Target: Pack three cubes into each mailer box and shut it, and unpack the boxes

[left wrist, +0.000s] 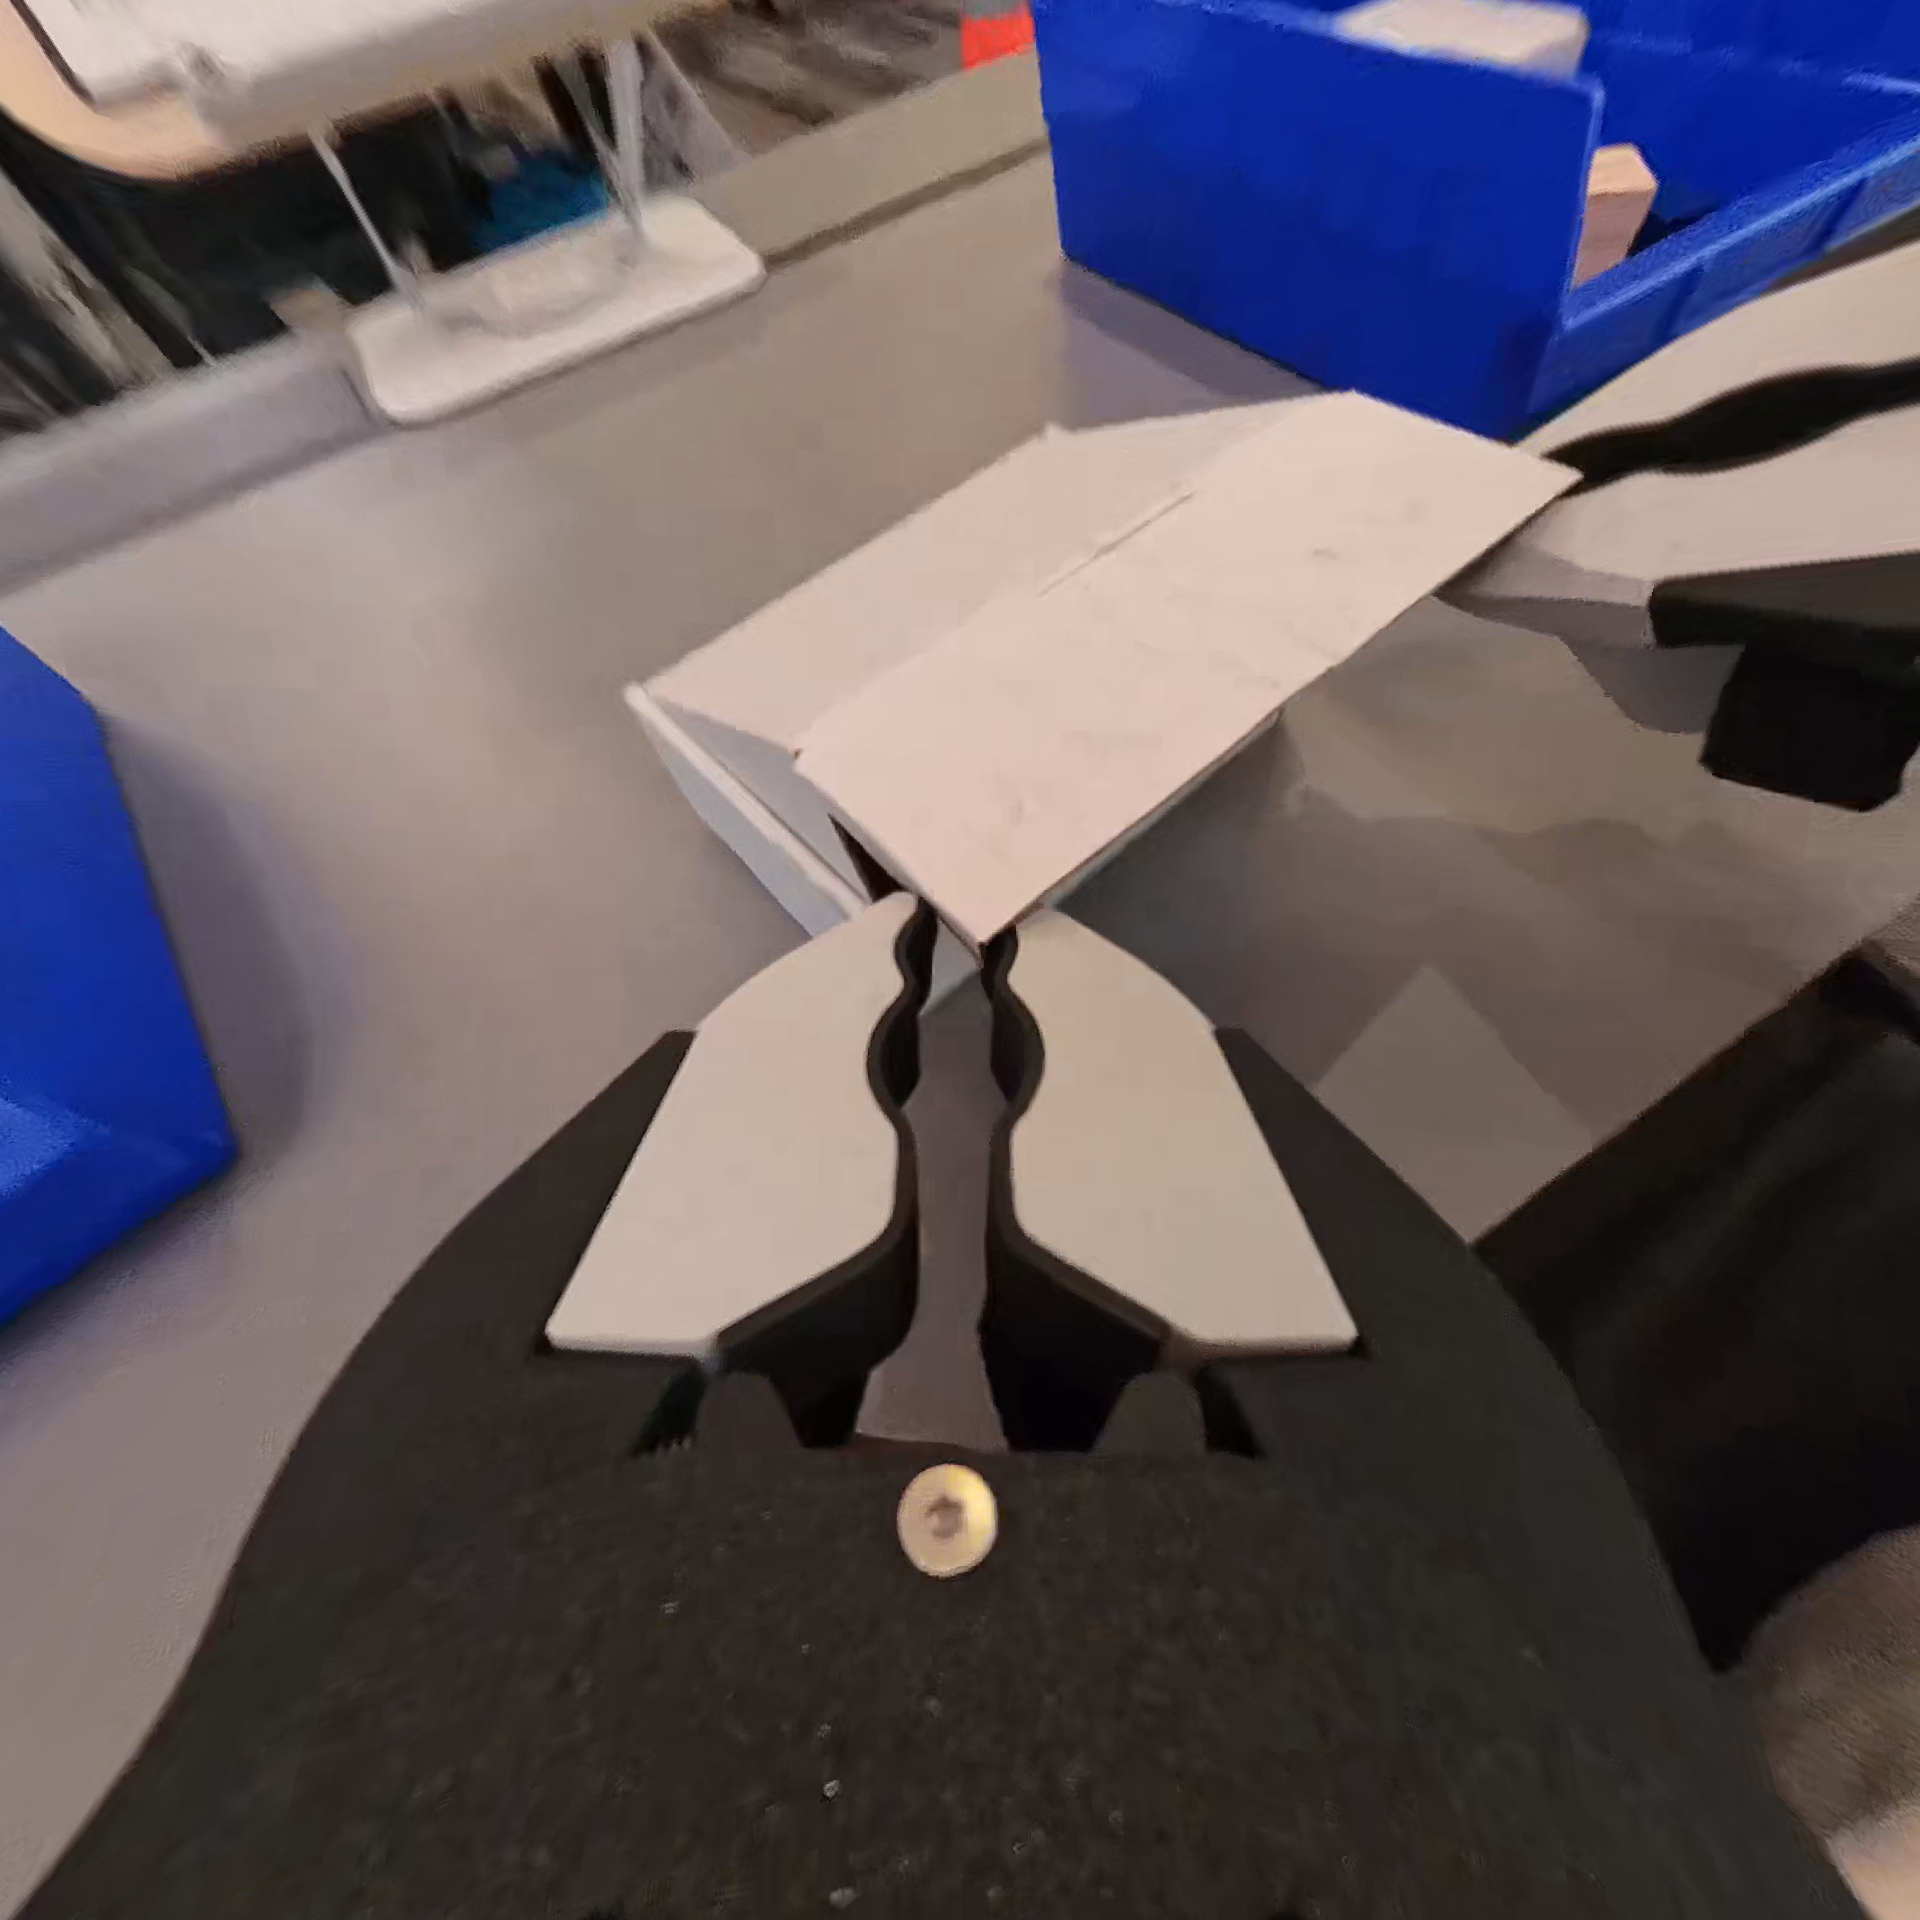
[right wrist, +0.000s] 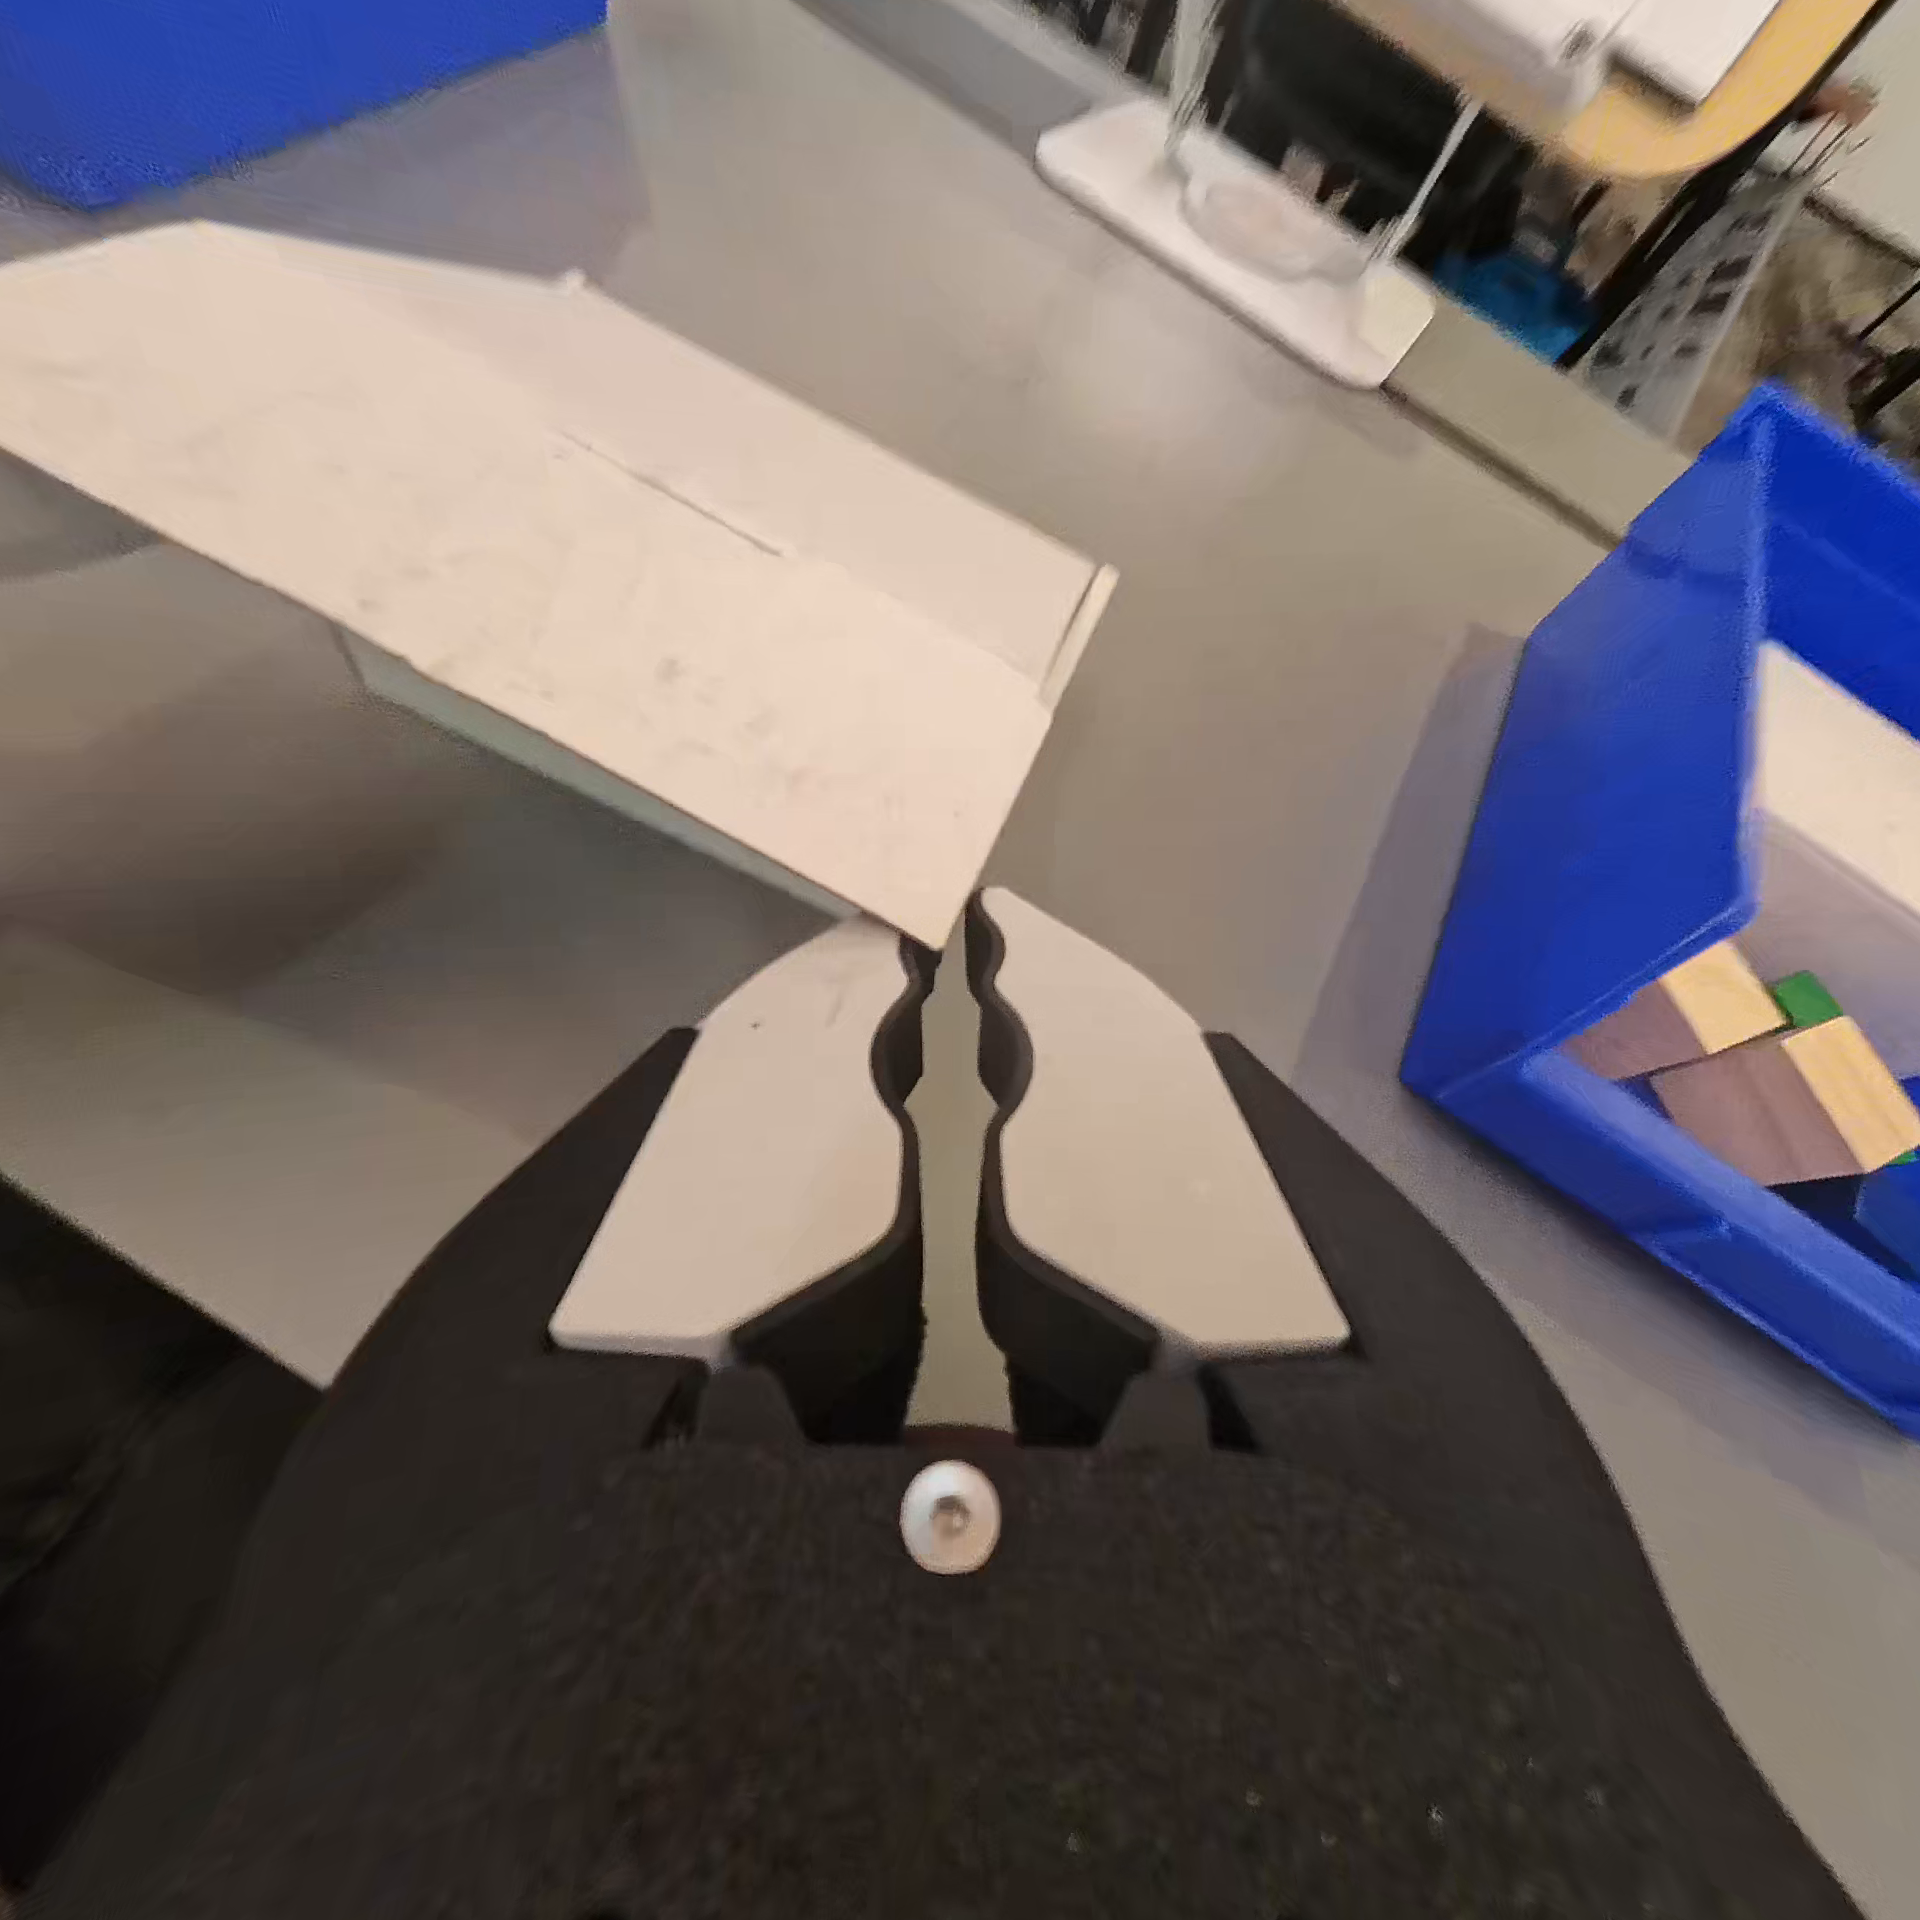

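My left hand-held gripper (left wrist: 961, 935) and right hand-held gripper (right wrist: 951, 930) each pinch a lid (left wrist: 1122, 665) corner of the box (left wrist: 748, 790) on the worktop (left wrist: 468, 779).

The white mailer box (left wrist: 1039, 665) sits on the grey table, its lid flap (right wrist: 582, 623) raised and tilted. Wooden cubes (right wrist: 1766, 1081), natural, purple and green, lie in the blue bin (right wrist: 1621, 831) near it.

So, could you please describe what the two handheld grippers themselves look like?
Both match: the left gripper and right gripper each have a rough black body with a silver screw at its centre, and two pale grey fingers lined with wavy black pads. No cables show.
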